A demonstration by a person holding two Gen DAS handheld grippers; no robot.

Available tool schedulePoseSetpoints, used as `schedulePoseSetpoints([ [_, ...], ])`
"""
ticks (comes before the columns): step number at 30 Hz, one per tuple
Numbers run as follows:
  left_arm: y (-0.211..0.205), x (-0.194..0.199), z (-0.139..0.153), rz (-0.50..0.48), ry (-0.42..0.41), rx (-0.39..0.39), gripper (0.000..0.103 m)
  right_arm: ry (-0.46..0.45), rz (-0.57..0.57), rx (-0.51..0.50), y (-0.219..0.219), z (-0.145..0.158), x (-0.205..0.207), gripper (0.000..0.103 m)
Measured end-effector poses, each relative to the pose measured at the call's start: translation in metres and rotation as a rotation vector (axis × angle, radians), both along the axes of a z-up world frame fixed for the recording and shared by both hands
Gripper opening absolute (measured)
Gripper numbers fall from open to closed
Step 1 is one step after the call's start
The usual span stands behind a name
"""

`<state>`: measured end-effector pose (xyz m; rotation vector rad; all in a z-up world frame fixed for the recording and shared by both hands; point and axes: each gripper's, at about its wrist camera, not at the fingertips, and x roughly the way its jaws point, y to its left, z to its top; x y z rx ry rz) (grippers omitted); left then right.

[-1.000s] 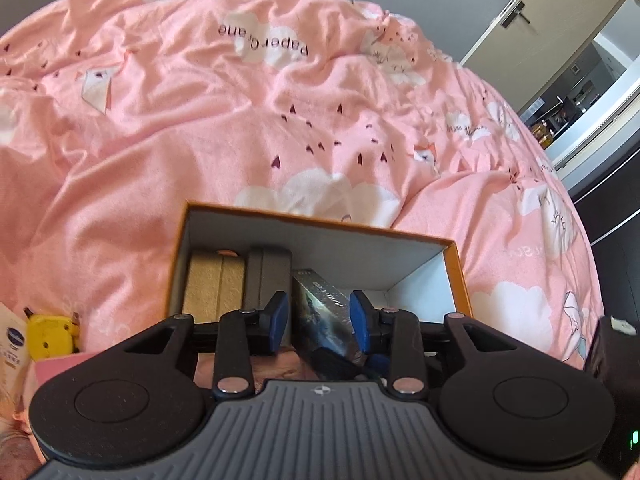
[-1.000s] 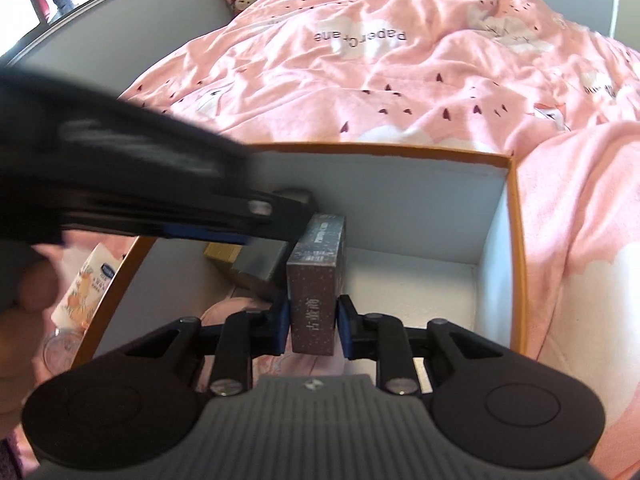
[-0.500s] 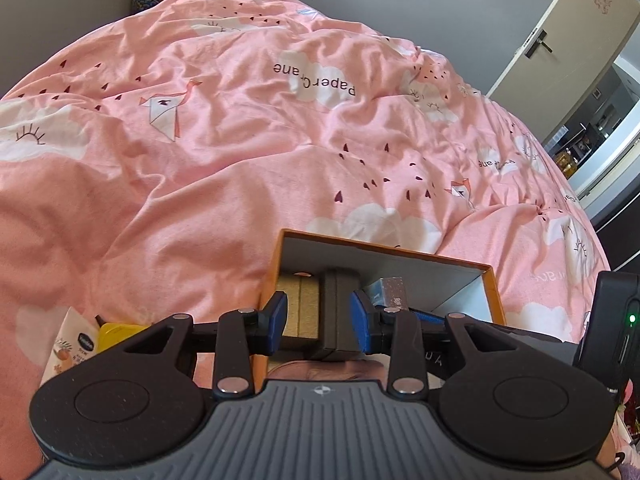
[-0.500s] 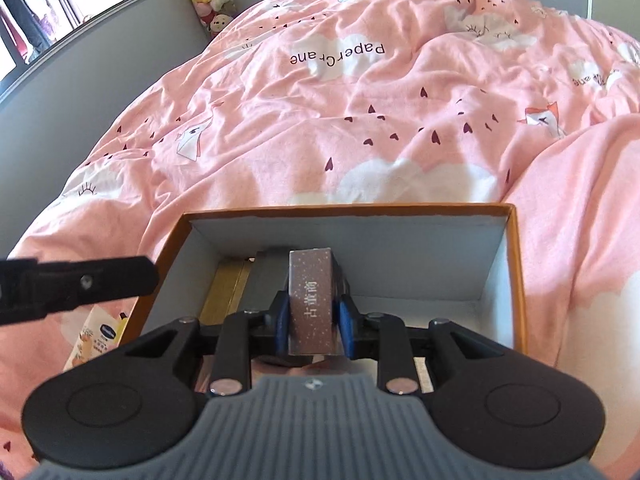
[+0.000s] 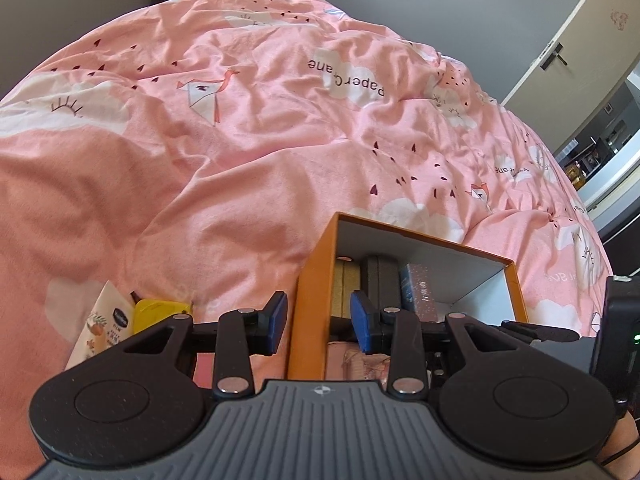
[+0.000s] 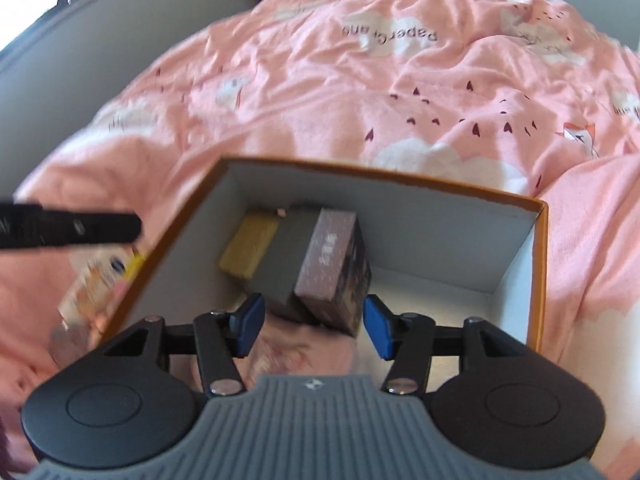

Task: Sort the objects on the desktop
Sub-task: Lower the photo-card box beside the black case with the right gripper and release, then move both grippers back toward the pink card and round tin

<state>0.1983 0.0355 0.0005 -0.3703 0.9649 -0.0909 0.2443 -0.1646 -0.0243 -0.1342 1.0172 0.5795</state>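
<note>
The right claw (image 6: 312, 326) has just been spreading its jaws, and the speckled mauve box (image 6: 334, 268) now stands free between and just beyond the blue pads, which no longer press it. That box sits inside the orange carton (image 6: 538, 276), leaning against a dark grey case (image 6: 286, 260), with a tan box (image 6: 250, 250) at about ten o'clock from it. The carton rests on the pink bed quilt (image 6: 360, 100).

The left claw (image 5: 319, 317) is partly spread and pinching nothing; the carton's left wall (image 5: 310, 312) shows between its pads, though whether they touch it cannot be told. At nine o'clock from that claw lie a white tube (image 5: 106, 326) and a yellow item (image 5: 158, 312), outside the carton and likely next to be sorted.

Risks from here: the mauve box looks tilted, so a pad brushing it as the right claw withdraws could tip it over. The soft quilt gives poor footing, so a nudge from the left claw against the wall could shift the carton or tilt it and upset the row inside.
</note>
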Motion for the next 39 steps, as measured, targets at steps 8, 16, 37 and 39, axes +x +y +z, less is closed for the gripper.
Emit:
schedulePoseSetpoints([
  [8,0.019,-0.010,-0.004,0.034,0.013,-0.019,0.039,0.046,0.047,-0.077,0.017,-0.026,0.008,0.057],
  [16,0.030,-0.016,-0.005,0.051,0.010,-0.027,0.039,0.037,0.035,-0.058,0.026,-0.032,0.015,0.056],
  [37,0.040,-0.066,0.013,0.065,-0.052,0.117,0.039,-0.062,0.002,-0.071,0.022,0.004,-0.023,0.056],
  [39,0.040,-0.074,0.017,0.065,-0.069,0.145,0.039,-0.075,-0.009,-0.067,0.021,0.010,-0.031,0.056],
])
